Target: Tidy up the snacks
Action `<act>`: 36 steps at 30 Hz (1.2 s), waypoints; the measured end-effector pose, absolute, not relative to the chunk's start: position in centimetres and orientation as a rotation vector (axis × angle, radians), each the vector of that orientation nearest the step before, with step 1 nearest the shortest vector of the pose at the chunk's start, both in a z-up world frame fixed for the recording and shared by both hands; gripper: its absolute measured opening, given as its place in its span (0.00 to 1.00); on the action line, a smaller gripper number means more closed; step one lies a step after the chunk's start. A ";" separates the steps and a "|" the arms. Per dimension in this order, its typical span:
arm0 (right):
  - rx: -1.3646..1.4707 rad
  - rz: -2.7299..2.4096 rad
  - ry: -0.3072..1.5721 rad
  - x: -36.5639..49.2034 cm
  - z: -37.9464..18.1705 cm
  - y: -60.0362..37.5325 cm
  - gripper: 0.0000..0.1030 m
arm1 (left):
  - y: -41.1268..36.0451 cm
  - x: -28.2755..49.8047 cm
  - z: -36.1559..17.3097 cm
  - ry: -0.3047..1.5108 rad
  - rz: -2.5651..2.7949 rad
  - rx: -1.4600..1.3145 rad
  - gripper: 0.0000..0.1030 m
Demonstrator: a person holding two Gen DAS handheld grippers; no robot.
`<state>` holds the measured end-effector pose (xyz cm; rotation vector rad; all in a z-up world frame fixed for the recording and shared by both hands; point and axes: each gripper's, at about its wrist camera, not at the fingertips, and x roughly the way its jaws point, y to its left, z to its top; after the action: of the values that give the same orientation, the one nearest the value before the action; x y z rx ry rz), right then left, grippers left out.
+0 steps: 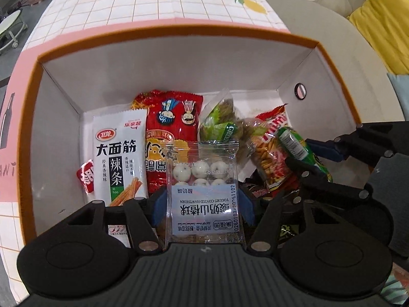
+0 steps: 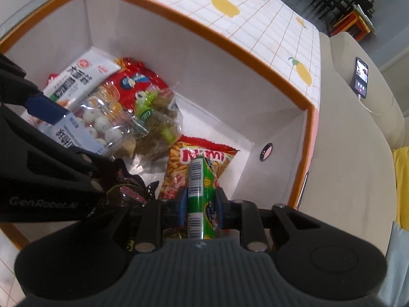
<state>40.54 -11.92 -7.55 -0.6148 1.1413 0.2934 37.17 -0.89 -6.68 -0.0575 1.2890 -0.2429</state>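
Both cameras sit just behind their own fingers and look steeply down into the orange-rimmed box (image 1: 179, 29), close above its contents. The left wrist view faces the box's far wall, with the right gripper (image 1: 329, 151) entering at its right edge. The right wrist view faces the far right corner, with the left gripper (image 2: 51, 110) at its left edge. Both share the box floor, the clear hawthorn-ball bag (image 1: 204, 179) and the checked tablecloth (image 2: 268, 18) beyond.

My left gripper (image 1: 203, 204) holds a hawthorn packet (image 1: 204, 192) between its pads — over the box (image 1: 179, 58). Right gripper (image 1: 310, 165) beside it grips a green packet (image 1: 296, 143).
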 end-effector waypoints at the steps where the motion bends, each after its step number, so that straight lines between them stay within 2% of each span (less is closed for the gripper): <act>1: -0.617 0.295 1.143 40.6 -7.6 -12.0 0.19 | -1.0 37.2 -6.8 1.290 -0.243 -0.048 0.66; 5: -0.623 0.291 1.129 40.7 -7.4 -12.0 0.20 | -1.5 36.9 -6.7 1.275 -0.241 0.011 0.69; 7: -0.627 0.289 1.124 40.7 -7.2 -12.0 0.27 | -1.6 36.7 -6.4 1.271 -0.231 0.033 0.73; 10: -0.629 0.290 1.125 40.5 -6.8 -12.1 0.30 | -1.2 36.8 -5.9 1.271 -0.221 0.010 0.79; 14: -0.630 0.312 1.113 40.0 -5.5 -12.1 0.44 | -0.5 36.4 -4.2 1.250 -0.204 -0.006 0.79; 18: -0.633 0.334 1.092 39.2 -3.7 -11.7 0.44 | 0.1 35.7 -2.2 1.209 -0.189 -0.014 0.80; 21: -0.607 0.344 1.072 38.6 -1.8 -11.7 0.51 | 0.5 34.9 -0.4 1.164 -0.175 -0.016 0.80; 25: -0.548 0.360 1.054 37.4 1.2 -11.9 0.53 | 1.0 33.3 2.6 1.082 -0.162 -0.013 0.79; 36: -0.361 0.364 0.949 31.2 9.3 -13.9 0.58 | 2.0 24.8 10.3 0.763 -0.108 0.024 0.76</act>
<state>31.20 -13.92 9.26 -0.3607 0.9491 0.3639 24.84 2.04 10.27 0.0240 0.7625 -0.1085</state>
